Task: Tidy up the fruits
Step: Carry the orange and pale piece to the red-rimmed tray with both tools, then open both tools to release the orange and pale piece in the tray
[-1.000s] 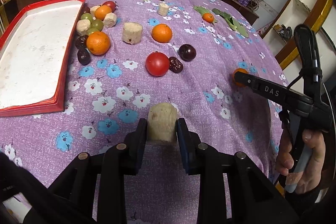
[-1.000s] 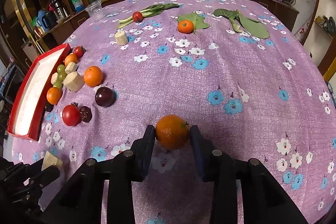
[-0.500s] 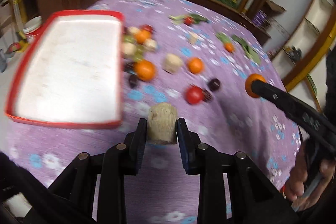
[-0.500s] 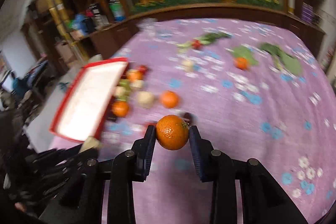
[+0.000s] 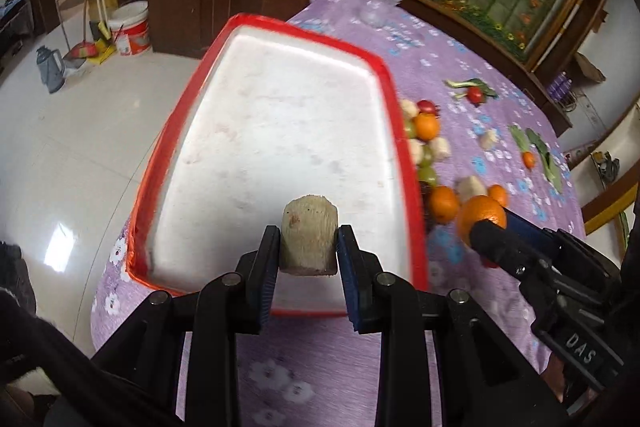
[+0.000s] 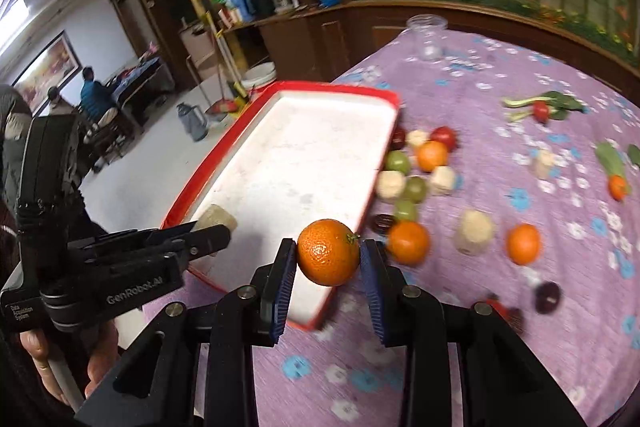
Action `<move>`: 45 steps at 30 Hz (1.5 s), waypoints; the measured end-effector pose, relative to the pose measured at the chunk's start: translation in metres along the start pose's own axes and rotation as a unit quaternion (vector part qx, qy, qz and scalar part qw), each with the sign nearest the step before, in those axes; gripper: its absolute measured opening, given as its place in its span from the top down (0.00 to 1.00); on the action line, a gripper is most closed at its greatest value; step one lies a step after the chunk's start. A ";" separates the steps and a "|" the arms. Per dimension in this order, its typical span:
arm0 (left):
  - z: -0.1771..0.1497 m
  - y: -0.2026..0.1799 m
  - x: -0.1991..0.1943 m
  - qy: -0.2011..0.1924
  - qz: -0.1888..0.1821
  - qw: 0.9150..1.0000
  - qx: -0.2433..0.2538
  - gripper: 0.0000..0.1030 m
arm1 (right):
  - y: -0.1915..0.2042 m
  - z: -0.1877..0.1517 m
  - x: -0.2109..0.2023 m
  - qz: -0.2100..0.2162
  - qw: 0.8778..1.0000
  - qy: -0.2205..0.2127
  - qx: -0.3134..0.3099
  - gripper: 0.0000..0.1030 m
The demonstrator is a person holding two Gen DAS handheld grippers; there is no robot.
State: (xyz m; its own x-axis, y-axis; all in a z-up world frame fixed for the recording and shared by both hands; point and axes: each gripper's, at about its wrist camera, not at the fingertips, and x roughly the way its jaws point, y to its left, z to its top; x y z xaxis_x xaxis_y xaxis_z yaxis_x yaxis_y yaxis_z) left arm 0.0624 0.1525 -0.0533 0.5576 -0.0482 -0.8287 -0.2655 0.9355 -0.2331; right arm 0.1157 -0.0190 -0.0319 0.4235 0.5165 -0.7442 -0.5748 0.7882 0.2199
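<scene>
My left gripper (image 5: 308, 243) is shut on a pale beige cut fruit chunk (image 5: 309, 235) and holds it over the near end of the red-rimmed white tray (image 5: 280, 147). My right gripper (image 6: 328, 259) is shut on an orange (image 6: 329, 251), held above the tray's near right corner (image 6: 320, 323). The right gripper and its orange (image 5: 482, 217) show at the right of the left wrist view. The left gripper with the chunk (image 6: 216, 219) shows at the left of the right wrist view. Several fruits lie in a cluster (image 6: 416, 171) along the tray's right side.
The purple flowered tablecloth (image 6: 520, 307) carries more oranges (image 6: 523, 243), a beige chunk (image 6: 475, 231), dark plums (image 6: 548, 297), leaves with a small tomato (image 6: 541, 110) and a clear plastic cup (image 6: 428, 35). The table edge and tiled floor lie left of the tray.
Both grippers have swung left from the open cloth to over the tray, each still holding its fruit. The tray now fills the middle of both views.
</scene>
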 end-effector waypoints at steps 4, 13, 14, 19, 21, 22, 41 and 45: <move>0.000 0.011 0.017 0.018 0.005 1.000 -0.008 0.75 | 0.019 -0.003 0.026 0.000 1.000 0.018 -0.025 0.68; -0.003 0.016 0.028 0.031 0.010 0.999 0.000 0.74 | 0.032 -0.015 0.061 -0.012 0.997 0.053 -0.051 0.68; -0.003 0.016 0.028 0.031 0.008 0.999 -0.002 0.74 | 0.032 -0.015 0.061 -0.014 0.997 0.054 -0.051 0.68; -0.005 0.015 0.029 0.029 0.012 0.999 0.007 0.74 | 0.034 -0.018 0.071 -0.021 0.996 0.072 -0.055 0.67; -0.004 0.016 0.029 0.028 0.010 1.000 0.005 0.74 | 0.034 -0.019 0.070 -0.023 0.996 0.069 -0.057 0.66; -0.004 0.015 0.029 0.027 0.009 1.000 0.004 0.74 | 0.034 -0.019 0.070 -0.022 0.996 0.069 -0.055 0.66; -0.034 -0.049 -0.049 -0.062 -0.055 0.995 0.049 0.34 | -0.040 -0.044 -0.076 -0.017 0.997 -0.035 0.060 0.30; -0.055 -0.093 -0.049 -0.053 -0.053 0.993 0.089 0.34 | -0.071 -0.069 -0.108 -0.040 0.994 -0.039 0.095 0.29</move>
State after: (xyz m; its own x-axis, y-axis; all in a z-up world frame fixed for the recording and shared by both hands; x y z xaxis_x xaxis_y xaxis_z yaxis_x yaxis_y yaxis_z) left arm 0.0164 0.0490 -0.0195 0.6579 -0.1219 -0.7431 -0.0621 0.9747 -0.2149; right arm 0.0622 -0.1540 -0.0107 0.5195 0.4682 -0.7148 -0.3972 0.8730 0.2831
